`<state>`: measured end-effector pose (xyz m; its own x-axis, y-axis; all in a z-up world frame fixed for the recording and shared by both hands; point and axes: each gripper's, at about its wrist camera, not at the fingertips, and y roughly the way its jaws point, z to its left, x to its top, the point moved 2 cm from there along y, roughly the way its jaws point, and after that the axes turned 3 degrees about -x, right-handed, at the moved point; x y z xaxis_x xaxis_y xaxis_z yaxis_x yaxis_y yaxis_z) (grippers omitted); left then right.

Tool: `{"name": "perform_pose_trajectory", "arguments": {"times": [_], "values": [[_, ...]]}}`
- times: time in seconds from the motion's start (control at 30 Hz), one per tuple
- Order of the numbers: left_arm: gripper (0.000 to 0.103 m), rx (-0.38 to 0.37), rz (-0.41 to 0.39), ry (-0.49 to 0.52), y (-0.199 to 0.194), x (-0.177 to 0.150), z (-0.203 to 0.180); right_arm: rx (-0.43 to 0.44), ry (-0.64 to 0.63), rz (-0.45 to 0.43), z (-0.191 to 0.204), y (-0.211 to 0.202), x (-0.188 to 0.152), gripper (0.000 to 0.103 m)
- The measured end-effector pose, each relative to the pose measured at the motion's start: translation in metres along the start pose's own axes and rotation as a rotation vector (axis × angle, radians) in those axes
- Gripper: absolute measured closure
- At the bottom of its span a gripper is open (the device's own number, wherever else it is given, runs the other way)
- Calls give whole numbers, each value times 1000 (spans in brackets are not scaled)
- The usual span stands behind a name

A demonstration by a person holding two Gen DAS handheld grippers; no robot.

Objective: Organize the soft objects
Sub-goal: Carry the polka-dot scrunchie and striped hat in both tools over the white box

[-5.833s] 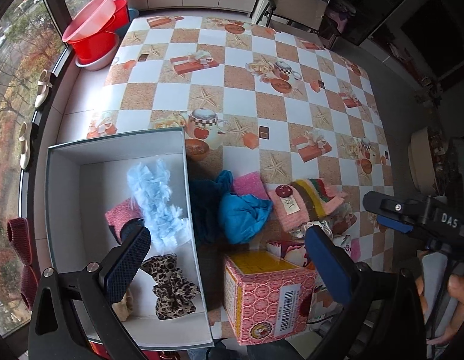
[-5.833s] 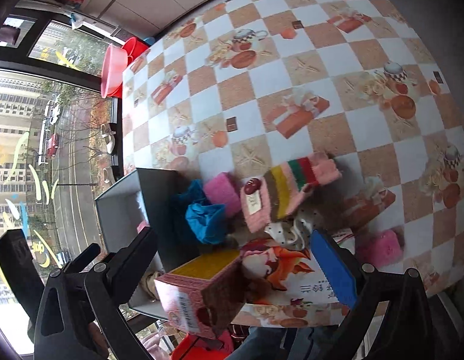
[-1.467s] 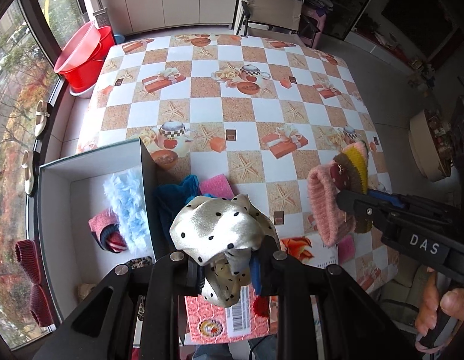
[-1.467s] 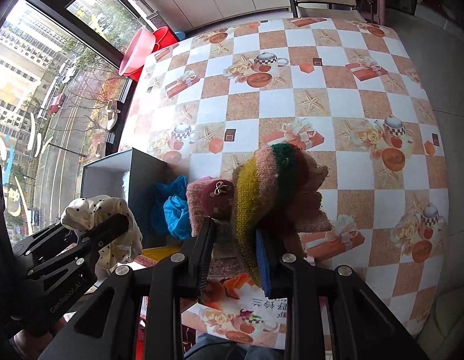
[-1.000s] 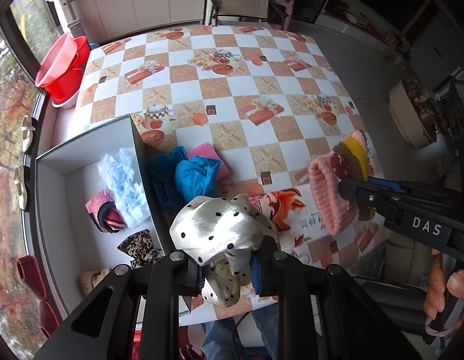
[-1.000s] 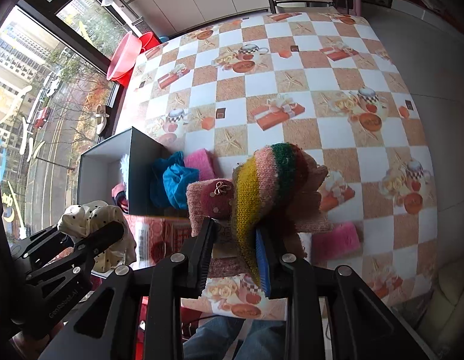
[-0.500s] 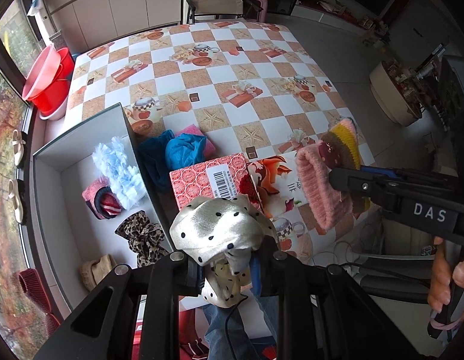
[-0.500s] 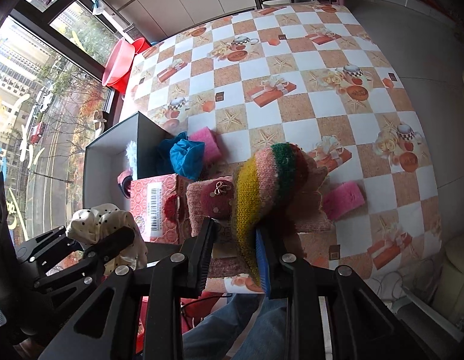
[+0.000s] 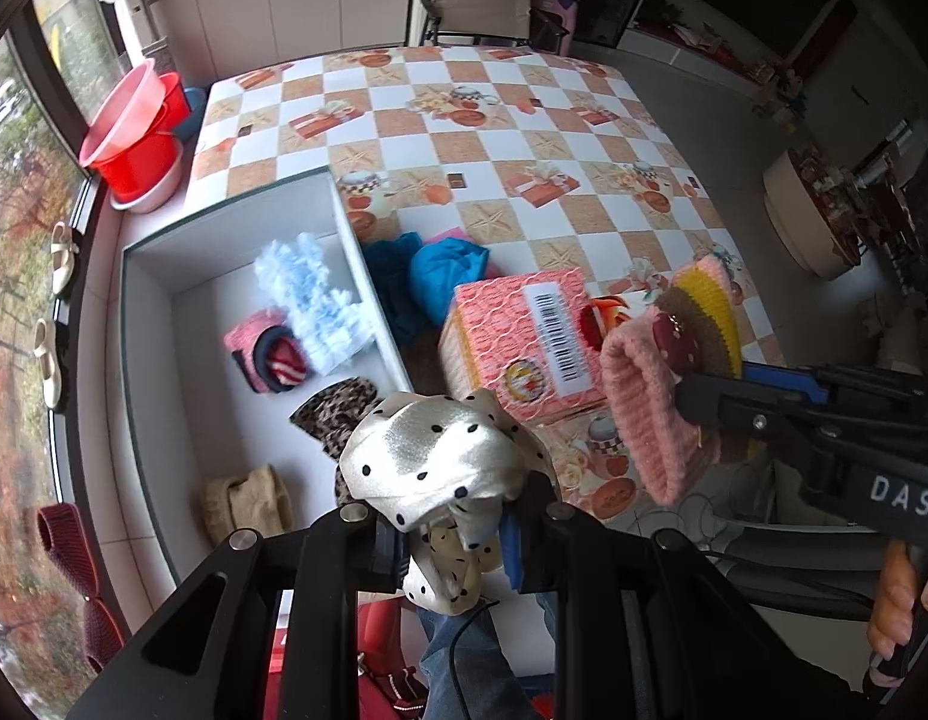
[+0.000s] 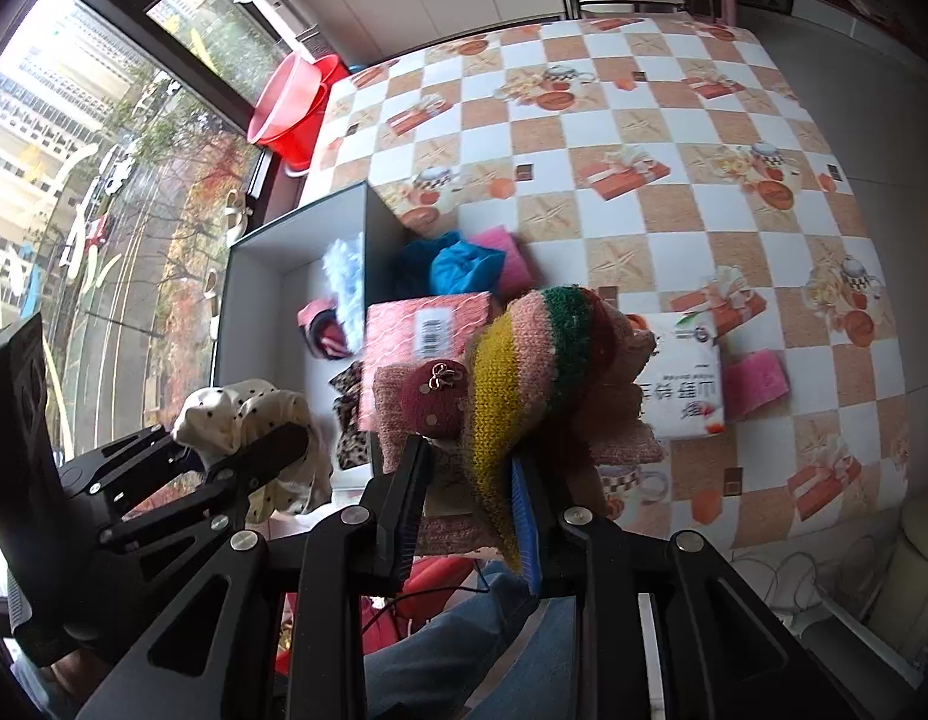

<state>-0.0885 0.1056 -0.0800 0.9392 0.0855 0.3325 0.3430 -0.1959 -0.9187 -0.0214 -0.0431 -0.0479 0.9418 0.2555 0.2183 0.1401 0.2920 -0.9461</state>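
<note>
My left gripper [image 9: 458, 546] is shut on a white satin polka-dot bow [image 9: 428, 462], held above the near right corner of the grey box [image 9: 146, 324]. My right gripper [image 10: 469, 516] is shut on a pink knitted hat with yellow, green and brown stripes [image 10: 523, 384]; the same hat [image 9: 667, 402] shows at the right of the left wrist view. Inside the box lie a fluffy light-blue piece [image 9: 311, 294], a pink-and-navy knit [image 9: 266, 354], a leopard-print bow [image 9: 338, 414] and a beige piece [image 9: 248, 504]. Blue cloths [image 9: 440, 276] lie beside the box.
A pink carton with a barcode [image 9: 517, 342] stands on the checked tablecloth [image 9: 464, 144] next to the box. A white tissue pack [image 10: 685, 378] and a pink sponge [image 10: 757, 378] lie to the right. Red basins [image 9: 137, 138] sit by the window; a chair [image 9: 481, 6] stands behind the table.
Both grippers have drawn back toward the near table edge with their loads still held. The box and carton now lie further into view below them.
</note>
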Motion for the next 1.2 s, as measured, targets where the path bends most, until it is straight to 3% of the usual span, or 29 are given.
{"name": "perform_pose_trajectory", "arguments": {"times": [0.7, 1.2], "values": [[78, 55, -28, -190, -16, -35, 81, 45, -221, 59, 92, 27, 0, 75], [78, 58, -34, -275, -11, -27, 114, 63, -304, 94, 134, 43, 19, 75]]}}
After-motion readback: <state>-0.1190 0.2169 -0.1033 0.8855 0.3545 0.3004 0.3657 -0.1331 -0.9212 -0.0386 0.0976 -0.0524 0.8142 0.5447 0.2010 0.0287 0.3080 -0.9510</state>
